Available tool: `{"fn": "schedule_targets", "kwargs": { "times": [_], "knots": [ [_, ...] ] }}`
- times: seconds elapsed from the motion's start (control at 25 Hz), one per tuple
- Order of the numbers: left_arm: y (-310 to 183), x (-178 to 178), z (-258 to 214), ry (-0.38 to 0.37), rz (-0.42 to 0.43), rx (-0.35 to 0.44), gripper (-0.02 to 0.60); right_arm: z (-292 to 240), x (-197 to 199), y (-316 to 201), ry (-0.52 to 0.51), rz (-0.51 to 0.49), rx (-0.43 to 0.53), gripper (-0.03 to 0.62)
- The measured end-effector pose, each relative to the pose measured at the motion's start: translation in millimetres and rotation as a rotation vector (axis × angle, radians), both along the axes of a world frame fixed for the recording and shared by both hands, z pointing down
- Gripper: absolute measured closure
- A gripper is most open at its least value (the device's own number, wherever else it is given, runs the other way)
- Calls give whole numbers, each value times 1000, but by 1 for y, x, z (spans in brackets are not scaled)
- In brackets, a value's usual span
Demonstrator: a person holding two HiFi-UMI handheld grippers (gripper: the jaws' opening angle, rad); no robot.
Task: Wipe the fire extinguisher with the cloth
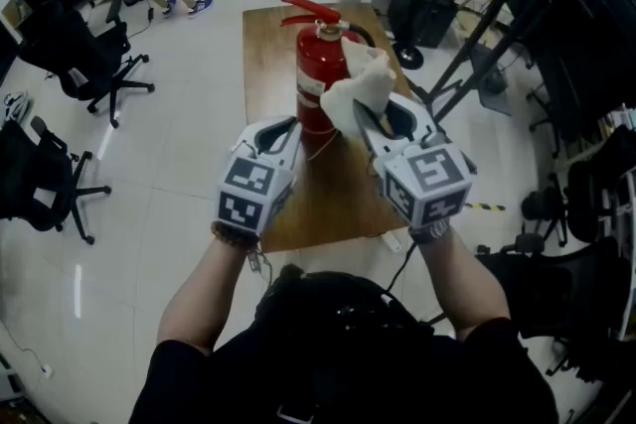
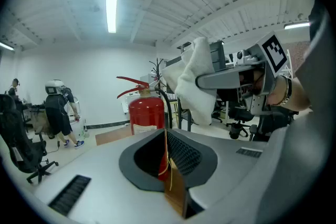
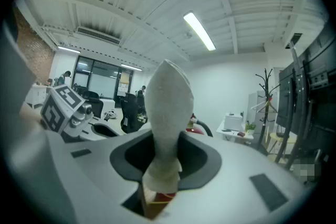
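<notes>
The right gripper's [image 3: 164,164] fingers [image 3: 202,160] are pinching a crumpled white cloth [image 3: 167,107], which sticks up and forward out of their grip. The left gripper's [image 2: 167,157] fingers [image 2: 185,153] are pressed together with nothing between them.

In the head view both grippers are held out side by side over the near end of a brown wooden rectangular worktop [image 1: 266,45], each pointing slightly downward and away from the person. Between and just beyond them stands the red cylindrical metal fire extinguisher [image 1: 320,74], upright on the worktop, with a red lever handle on top and a black hose curving off its right side. The cloth sits at the upper right of the cylinder; whether it touches the metal cannot be told. The left gripper is near the lower left of the cylinder, not touching it.

Black office chairs [image 1: 84,65] stand on the pale floor [image 1: 189,174] to the left.
</notes>
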State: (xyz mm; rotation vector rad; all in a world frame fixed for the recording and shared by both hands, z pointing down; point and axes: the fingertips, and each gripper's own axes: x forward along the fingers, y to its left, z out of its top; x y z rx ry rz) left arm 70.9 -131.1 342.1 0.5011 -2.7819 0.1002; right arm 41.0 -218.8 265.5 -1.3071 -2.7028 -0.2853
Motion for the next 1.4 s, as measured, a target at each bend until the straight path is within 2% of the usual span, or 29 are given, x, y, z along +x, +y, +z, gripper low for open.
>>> {"fn": "schedule_targets", "kwargs": {
  "times": [0.28, 0.52, 0.8, 1.04, 1.4],
  "knots": [
    [49, -30, 3, 12, 11, 2, 572, -38, -48, 54, -67, 12, -1, 465],
    [86, -48, -6, -8, 23, -1, 572, -55, -81, 94, -105, 29, 13, 465],
    [107, -67, -4, -7, 26, 10, 572, -75, -109, 125, -135, 21, 32, 464],
    [115, -72, 4, 14, 23, 20, 572, -80, -101, 129, -110, -16, 49, 465],
    [101, -82, 6, 21, 11, 9, 572, -98, -106, 82, -156, -1, 29, 467]
  ]
}}
